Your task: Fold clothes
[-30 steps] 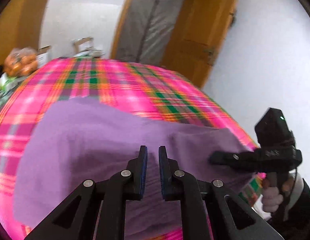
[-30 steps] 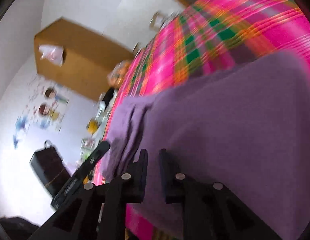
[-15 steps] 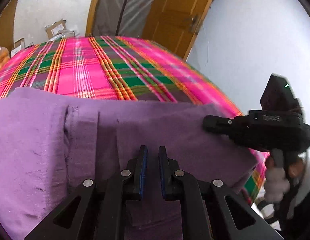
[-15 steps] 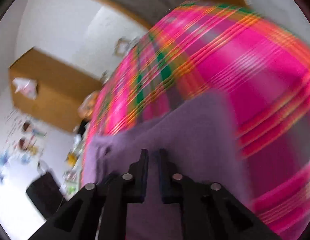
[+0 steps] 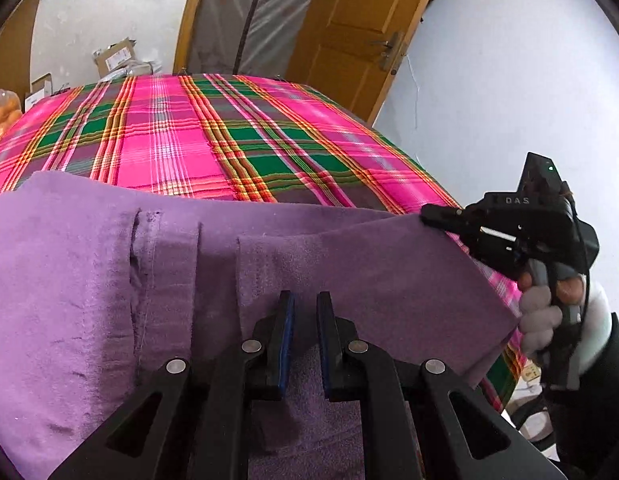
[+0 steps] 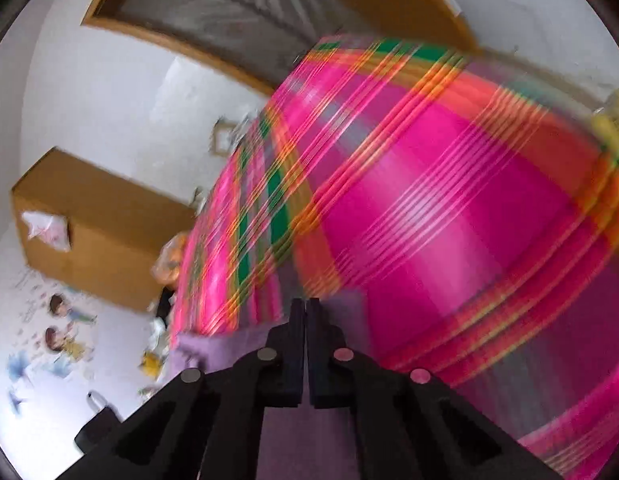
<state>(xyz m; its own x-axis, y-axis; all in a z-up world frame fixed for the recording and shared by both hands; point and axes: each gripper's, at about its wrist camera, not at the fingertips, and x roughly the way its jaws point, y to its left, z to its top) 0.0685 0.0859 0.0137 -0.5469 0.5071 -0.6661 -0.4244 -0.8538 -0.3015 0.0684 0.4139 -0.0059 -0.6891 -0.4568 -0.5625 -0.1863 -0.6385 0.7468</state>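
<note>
Fingers of the right gripper (image 5: 427, 216) pinch the purple cloth's (image 5: 109, 280) corner; the left gripper (image 5: 305, 312) stands narrow, cloth between.

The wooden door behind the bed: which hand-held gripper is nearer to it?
Right. The right hand-held gripper holds the purple garment's far corner, on the wooden door's side. The left hand-held gripper sits at the near edge, farther back.

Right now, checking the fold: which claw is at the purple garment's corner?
The right claw, pinching the purple garment's corner; the left claw sits mid-garment.
</note>
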